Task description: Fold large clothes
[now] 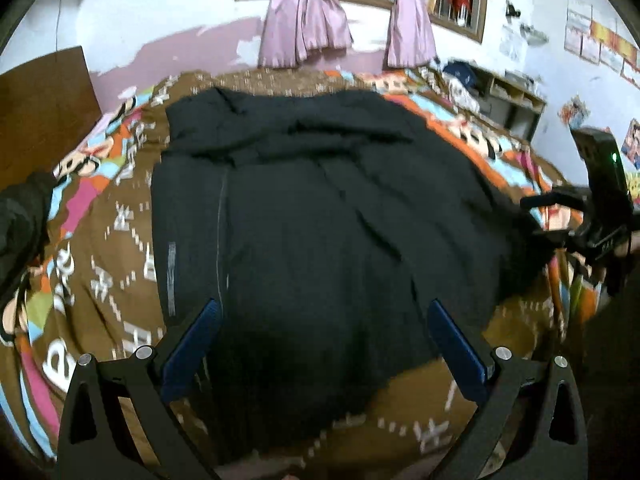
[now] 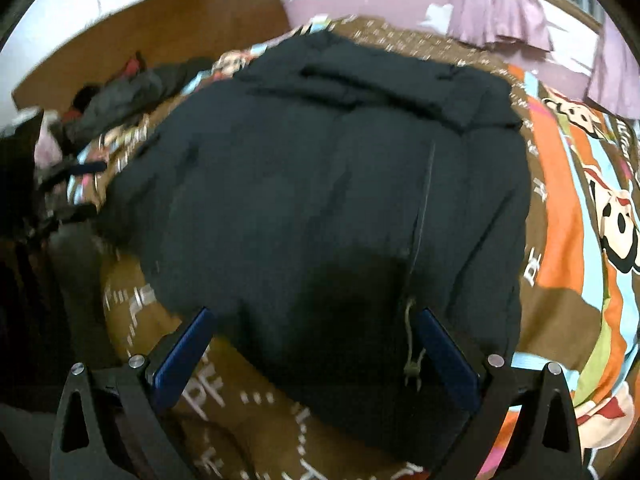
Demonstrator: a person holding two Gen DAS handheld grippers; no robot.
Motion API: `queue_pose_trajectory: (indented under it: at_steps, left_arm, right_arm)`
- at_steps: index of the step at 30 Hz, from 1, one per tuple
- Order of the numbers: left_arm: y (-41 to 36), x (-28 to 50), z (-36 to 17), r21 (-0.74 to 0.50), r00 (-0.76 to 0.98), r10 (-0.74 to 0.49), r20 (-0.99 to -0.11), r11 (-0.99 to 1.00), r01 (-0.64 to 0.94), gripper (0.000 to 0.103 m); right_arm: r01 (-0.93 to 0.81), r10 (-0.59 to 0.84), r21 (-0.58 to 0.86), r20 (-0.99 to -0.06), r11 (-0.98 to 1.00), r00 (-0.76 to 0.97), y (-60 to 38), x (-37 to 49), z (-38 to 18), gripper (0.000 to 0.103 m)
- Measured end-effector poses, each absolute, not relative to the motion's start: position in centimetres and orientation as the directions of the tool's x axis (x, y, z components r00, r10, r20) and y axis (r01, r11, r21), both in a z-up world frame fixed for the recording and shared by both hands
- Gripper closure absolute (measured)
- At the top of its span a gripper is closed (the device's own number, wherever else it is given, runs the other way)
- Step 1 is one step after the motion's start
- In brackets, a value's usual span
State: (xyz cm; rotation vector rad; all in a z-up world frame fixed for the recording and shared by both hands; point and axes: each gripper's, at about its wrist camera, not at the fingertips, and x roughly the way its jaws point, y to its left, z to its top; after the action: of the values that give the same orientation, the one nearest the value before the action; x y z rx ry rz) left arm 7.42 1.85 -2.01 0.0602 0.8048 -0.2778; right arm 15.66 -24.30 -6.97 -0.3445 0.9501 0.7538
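A large dark padded jacket [image 1: 312, 216] lies spread on the bed, filling the middle of the left wrist view; it also fills the right wrist view [image 2: 320, 184]. My left gripper [image 1: 323, 308] is open, its blue pads wide apart above the jacket's near hem. My right gripper [image 2: 314, 316] is open above the jacket's near edge, close to a zip and a drawstring cord [image 2: 412, 344]. Neither holds anything. The right gripper's body shows at the right edge of the left wrist view [image 1: 600, 208].
The bed has a brown, orange and blue patterned cover [image 1: 120, 240], also seen in the right wrist view [image 2: 580, 184]. A wooden headboard [image 2: 160, 40] and a pile of dark clothes [image 2: 120, 96] lie at one end. Pink curtains [image 1: 304, 28] and shelves [image 1: 508, 96] stand behind.
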Motion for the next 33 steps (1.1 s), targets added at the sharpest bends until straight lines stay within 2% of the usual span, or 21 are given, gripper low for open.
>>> queue_pose_trajectory:
  at_steps: [8, 16, 19, 23, 26, 28, 33]
  left_arm:
    - [2.6, 6.5, -6.0, -0.041, 0.558, -0.167, -0.813, 0.972, 0.232, 0.002]
    - [1.6, 6.5, -8.6, 0.071, 0.518, -0.069, -0.853, 0.967, 0.245, 0.002]
    - [1.6, 6.5, -9.4, 0.099, 0.512, -0.045, -0.858, 0.963, 0.251, 0.002]
    - [1.8, 6.4, -9.9, 0.112, 0.513, -0.036, -0.858, 0.96, 0.255, 0.002]
    - [1.7, 6.3, -9.8, 0.116, 0.514, -0.033, -0.857, 0.96, 0.255, 0.002]
    - [1.7, 6.3, -9.8, 0.122, 0.52, -0.028, -0.854, 0.96, 0.252, 0.002]
    - [1.9, 6.1, -9.6, 0.131, 0.534, -0.023, -0.845, 0.96, 0.248, 0.002]
  right_arm:
    - [-0.727, 0.247, -0.15, -0.878, 0.67, 0.409, -24.2, 14.6, -10.4, 0.0]
    - [-0.644, 0.094, -0.347, -0.832, 0.681, 0.547, -22.0, 15.4, -13.9, 0.0]
    - [-0.599, 0.119, -0.31, -0.815, 0.738, 0.567, -22.3, 16.0, -13.1, 0.0]
    - [-0.53, 0.156, -0.315, -0.729, 0.787, 0.666, -22.1, 16.4, -9.2, 0.001]
    - [-0.546, 0.211, -0.258, -0.728, 0.797, 0.652, -21.4, 18.1, -6.6, 0.001]
    - [-0.562, 0.257, -0.193, -0.739, 0.805, 0.622, -21.3, 19.4, -5.1, 0.001]
    - [-0.566, 0.407, 0.074, -0.772, 0.821, 0.489, -20.9, 23.1, -1.5, 0.001]
